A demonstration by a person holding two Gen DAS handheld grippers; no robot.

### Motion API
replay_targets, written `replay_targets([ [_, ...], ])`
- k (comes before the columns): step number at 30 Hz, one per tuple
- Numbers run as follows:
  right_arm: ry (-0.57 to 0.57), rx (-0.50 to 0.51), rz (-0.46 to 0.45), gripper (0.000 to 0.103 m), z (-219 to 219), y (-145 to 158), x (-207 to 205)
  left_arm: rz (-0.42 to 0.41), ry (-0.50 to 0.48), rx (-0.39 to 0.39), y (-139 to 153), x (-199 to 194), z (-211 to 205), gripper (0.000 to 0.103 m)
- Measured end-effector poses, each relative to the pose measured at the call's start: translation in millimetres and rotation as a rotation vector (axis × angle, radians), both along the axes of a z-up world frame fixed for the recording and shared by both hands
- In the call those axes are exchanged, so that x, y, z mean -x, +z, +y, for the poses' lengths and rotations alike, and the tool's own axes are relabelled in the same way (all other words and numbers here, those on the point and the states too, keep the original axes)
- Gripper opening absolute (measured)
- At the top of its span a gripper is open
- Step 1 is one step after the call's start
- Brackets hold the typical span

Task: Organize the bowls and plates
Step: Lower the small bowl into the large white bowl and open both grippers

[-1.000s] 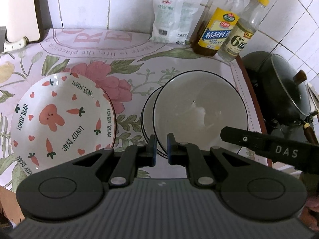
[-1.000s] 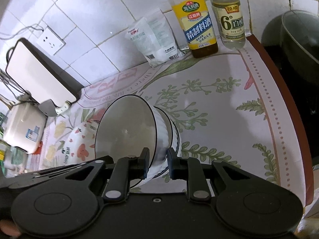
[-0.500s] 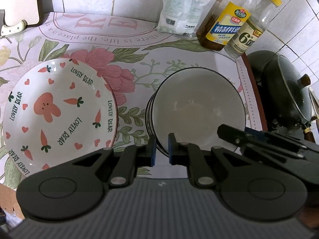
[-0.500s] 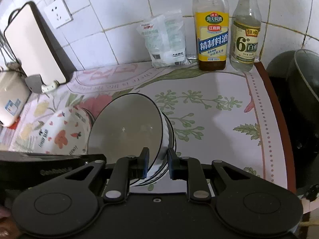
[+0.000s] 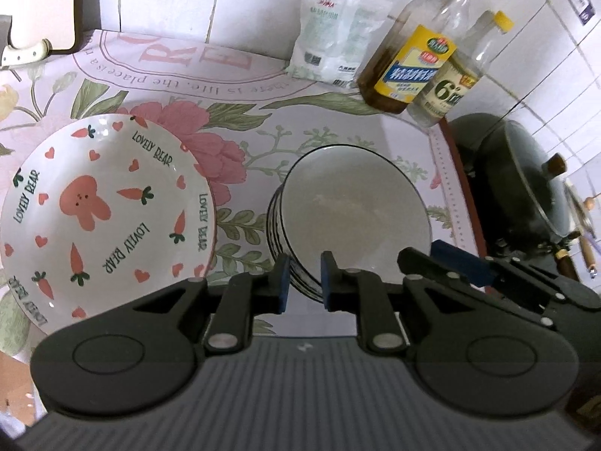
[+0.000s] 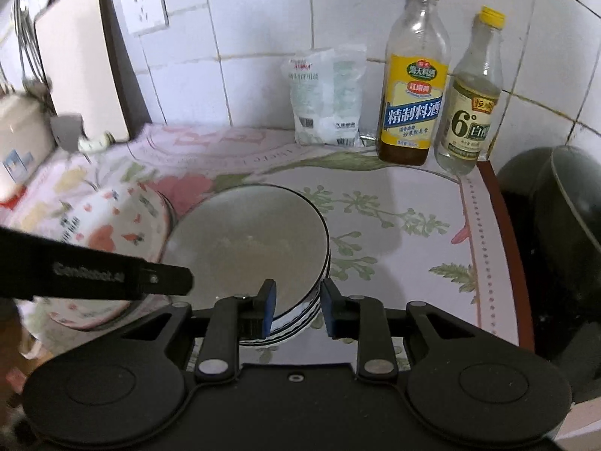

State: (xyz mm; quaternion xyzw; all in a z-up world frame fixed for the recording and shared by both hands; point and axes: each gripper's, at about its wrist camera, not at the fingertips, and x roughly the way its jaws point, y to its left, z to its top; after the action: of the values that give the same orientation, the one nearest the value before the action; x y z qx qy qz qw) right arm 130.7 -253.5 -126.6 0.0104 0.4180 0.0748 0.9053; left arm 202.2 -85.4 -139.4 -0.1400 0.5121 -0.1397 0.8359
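The bowls [image 5: 357, 210] were nested in a stack on the flowered bench [image 5: 338, 131], just right of the carrot plate [image 5: 101, 218]. The near rim of the stack was straddled by the left claw [image 5: 303, 282], whose jaws were opening, pads apart from it. The right claw [image 6: 296, 308] was likewise opening around the rim. Two bottles [image 6: 413, 86] stood by the wall.

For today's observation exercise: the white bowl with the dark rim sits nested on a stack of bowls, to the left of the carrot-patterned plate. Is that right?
Not quite. The white bowl does sit nested on the stack, but it is to the right of the carrot-patterned plate, not the left. The left wrist view shows this plainly.
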Motion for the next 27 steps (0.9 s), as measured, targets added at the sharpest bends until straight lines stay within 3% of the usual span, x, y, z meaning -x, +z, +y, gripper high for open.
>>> replay_targets([
  [11, 0.072, 0.008, -0.198, 0.039, -4.4, 25.1, 61.0, -0.093, -0.039, 0.115, 10.8, 44.0, 25.3, 0.018],
  [22, 0.140, -0.029, -0.279, 0.045, -3.6, 7.1, 101.8, -0.261, -0.126, 0.113, 5.3, 82.8, 26.8, 0.019],
  [27, 0.156, -0.062, -0.309, 0.054, -4.8, -18.1, 108.2, -0.347, -0.147, 0.092, -0.9, 94.1, 23.0, 0.034],
])
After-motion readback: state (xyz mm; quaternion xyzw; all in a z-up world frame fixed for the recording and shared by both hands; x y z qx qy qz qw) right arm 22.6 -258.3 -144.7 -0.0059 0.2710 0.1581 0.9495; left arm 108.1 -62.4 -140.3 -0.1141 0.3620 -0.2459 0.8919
